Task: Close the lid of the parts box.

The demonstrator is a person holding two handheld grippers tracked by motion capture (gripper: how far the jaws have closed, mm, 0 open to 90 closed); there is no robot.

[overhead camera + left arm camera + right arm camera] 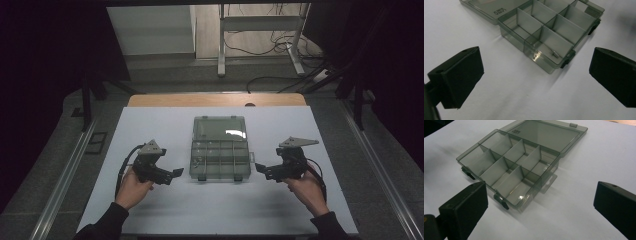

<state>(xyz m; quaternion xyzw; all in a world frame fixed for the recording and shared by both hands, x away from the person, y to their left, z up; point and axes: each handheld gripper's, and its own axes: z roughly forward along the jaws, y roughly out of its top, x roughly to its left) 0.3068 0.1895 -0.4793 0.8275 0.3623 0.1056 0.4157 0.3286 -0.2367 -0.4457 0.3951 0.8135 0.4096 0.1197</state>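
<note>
White sheeting covered the table (150,210), with dark floor and cables beyond its far edge. Between the two tools lay a smoky clear compartment box (220,159), its lid (220,128) folded flat away from the person. The left gripper (176,173) hovered just left of the box, jaws spread wide and grasping nothing; ahead of them and slightly right, the box's nearest compartment held what looked like a small metal pin (554,53), too small to name surely. The right gripper (260,168) sat just off the box's right side, jaws equally parted and empty, the box's black latches (501,202) ahead of its left jaw.
</note>
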